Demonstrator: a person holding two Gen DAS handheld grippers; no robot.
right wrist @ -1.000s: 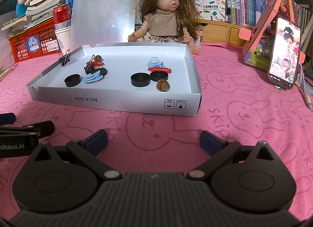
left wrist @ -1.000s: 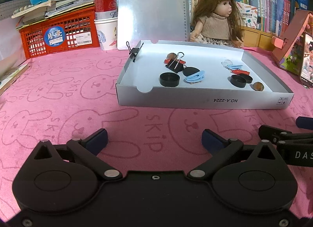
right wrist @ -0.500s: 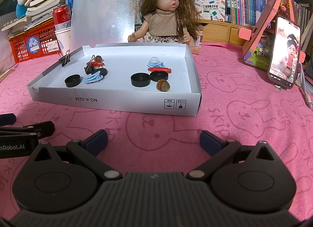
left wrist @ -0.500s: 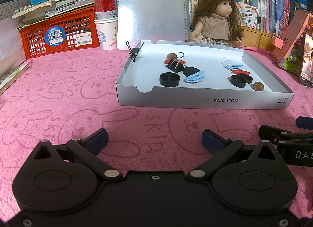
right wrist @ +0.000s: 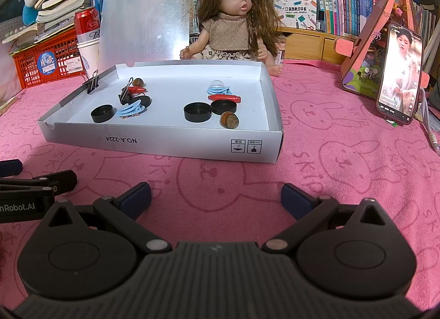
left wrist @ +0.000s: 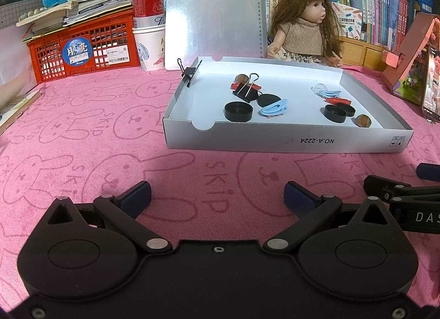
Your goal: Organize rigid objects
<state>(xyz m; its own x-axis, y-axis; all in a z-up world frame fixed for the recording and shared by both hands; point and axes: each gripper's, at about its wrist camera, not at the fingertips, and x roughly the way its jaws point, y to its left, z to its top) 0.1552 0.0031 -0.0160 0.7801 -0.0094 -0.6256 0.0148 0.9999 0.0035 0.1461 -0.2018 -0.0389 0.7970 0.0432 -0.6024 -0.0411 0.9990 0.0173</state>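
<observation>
Both tools are spread wide and hold nothing — the left tool (left wrist: 217, 198) and the right tool (right wrist: 216, 198) sit low on the pink worktop (left wrist: 82, 131). The white tray (left wrist: 275, 141) lies ahead at 12 o'clock. Its right pile, with the brown nut (right wrist: 229, 120), looks nearer the right tool.

Your left gripper (left wrist: 217, 199) hovers with its fingers spread wide over the pink towel (left wrist: 82, 131), short of the white tray (left wrist: 286, 144). Inside the tray you see a black cap (left wrist: 238, 111) near its front wall, a blue clip (left wrist: 275, 107) just right of that cap, and a binder clip (left wrist: 246, 90) behind. A doll (left wrist: 302, 21) sits behind the tray.
</observation>
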